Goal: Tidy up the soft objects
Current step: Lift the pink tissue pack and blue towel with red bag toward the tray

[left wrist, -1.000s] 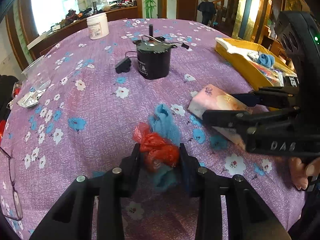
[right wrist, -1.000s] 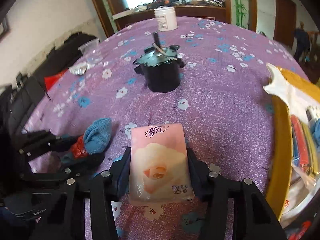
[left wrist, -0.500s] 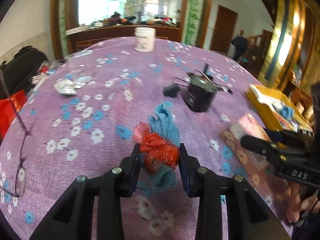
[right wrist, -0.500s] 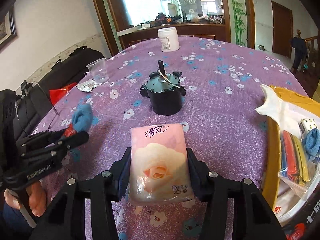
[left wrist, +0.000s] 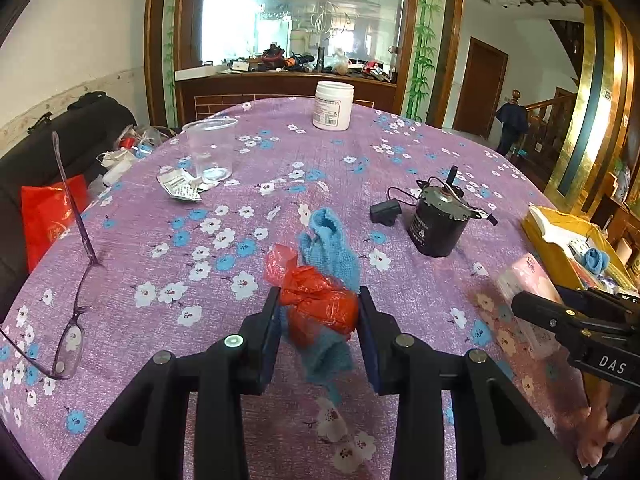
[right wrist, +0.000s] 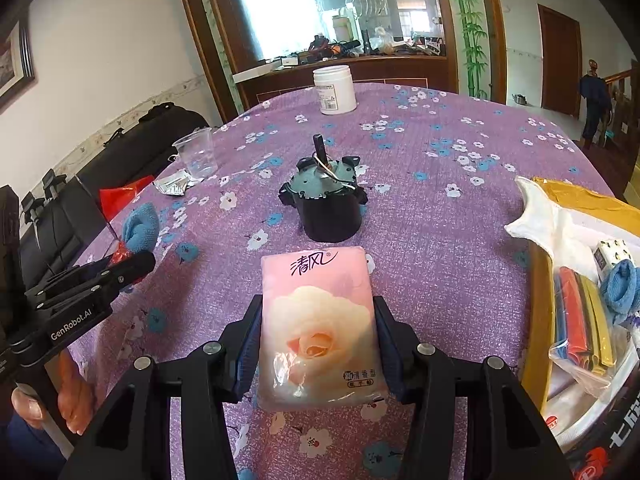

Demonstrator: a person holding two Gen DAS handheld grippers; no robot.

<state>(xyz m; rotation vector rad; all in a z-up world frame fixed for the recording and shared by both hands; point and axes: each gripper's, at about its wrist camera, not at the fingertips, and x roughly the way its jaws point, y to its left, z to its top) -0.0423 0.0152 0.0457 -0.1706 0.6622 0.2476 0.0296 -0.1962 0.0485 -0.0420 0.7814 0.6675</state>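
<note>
My left gripper (left wrist: 320, 296) is shut on a bundle of a blue sock (left wrist: 328, 248) and crumpled red plastic (left wrist: 320, 308), held just above the purple flowered tablecloth. In the right wrist view the same sock (right wrist: 140, 228) sticks up past the left gripper (right wrist: 132, 260) at the left edge. My right gripper (right wrist: 318, 308) is shut on a pink tissue pack (right wrist: 316, 272) printed with a rose, its sides pressed by both pads. The left wrist view shows the pack (left wrist: 524, 280) at the far right. A yellow tray (right wrist: 538, 280) on the right holds another blue sock (right wrist: 620, 284).
A black motor (right wrist: 326, 204) with a wire and small plug (left wrist: 385, 212) stands mid-table. A white jar (left wrist: 333, 106) stands at the far edge. At the left are a clear cup (left wrist: 210, 148), a foil packet (left wrist: 180, 188) and glasses (left wrist: 72, 320). The tray also holds coloured strips and white cloth.
My left gripper rose, rolled level and drew away to the left of the right gripper, carrying the sock bundle. The right gripper tilted up slightly with the tissue pack still in it.
</note>
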